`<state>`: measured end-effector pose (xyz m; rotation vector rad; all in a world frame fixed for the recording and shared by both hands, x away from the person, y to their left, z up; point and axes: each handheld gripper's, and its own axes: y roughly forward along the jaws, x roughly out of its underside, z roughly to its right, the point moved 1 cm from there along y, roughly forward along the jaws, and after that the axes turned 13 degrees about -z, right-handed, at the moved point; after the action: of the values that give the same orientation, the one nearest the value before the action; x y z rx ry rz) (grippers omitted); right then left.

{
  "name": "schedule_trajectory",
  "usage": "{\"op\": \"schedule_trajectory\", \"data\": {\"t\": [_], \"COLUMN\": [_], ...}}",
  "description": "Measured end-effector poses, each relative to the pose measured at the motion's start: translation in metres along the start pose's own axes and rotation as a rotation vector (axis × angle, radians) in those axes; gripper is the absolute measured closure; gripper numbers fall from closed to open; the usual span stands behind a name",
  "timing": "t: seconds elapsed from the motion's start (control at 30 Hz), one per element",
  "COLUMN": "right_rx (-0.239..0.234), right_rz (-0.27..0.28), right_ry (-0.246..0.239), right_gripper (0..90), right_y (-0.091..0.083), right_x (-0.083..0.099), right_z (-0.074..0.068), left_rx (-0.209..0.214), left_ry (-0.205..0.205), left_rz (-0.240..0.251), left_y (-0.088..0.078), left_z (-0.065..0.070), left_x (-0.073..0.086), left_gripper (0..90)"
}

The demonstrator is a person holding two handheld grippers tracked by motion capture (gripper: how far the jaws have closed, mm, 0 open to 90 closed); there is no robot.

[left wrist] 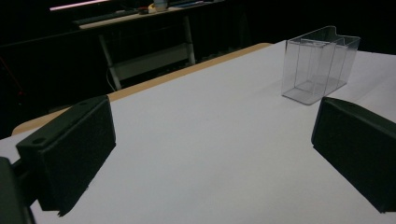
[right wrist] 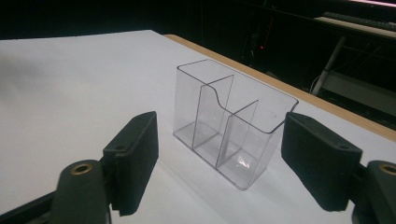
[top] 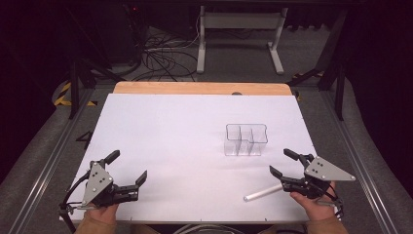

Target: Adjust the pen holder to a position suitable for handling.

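Tube by the right tongs
White tube (top: 263,193) lies just left of gaping, empty right tongs (top: 285,163), long axis pointing at them; left tongs (top: 127,166) equally agape, well apart.

Bright, even light on the white table (top: 170,126) — dark surroundings, slightly soft focus.

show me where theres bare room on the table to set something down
Most of the white table top is bare: the whole stretch left of the clear organizer, the far strip behind it, and the middle between the left gripper and right gripper. It is tighter at the near right, where the white tube lies below the organizer.
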<state>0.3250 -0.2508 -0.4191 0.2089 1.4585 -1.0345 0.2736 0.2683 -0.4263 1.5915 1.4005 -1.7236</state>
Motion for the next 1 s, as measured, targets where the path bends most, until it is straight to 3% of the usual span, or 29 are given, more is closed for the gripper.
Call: {"op": "schedule_trajectory", "data": {"t": [0.5,0.77,1.0], "right_rx": [-0.008,-0.021,-0.038], "right_rz": [-0.011,-0.084,-0.074], "right_ry": [0.008,-0.055,-0.064], "right_gripper": [25.1,27.1,27.1], "right_y": [-0.001,0.01,0.017], "right_x": [-0.009,-0.034,-0.051], "right_z": [0.0,0.007,0.012], "left_rx": [-0.014,-0.014,-0.014], "left_ry": [0.007,0.0,0.001], "left_rz": [-0.009,-0.009,-0.01], "left_y": [0.0,0.0,0.0], "left_z": [0.001,0.0,0.0], "left_x": [0.0,0.0,0.0], "left_gripper": [0.5,0.5,0.5]}}
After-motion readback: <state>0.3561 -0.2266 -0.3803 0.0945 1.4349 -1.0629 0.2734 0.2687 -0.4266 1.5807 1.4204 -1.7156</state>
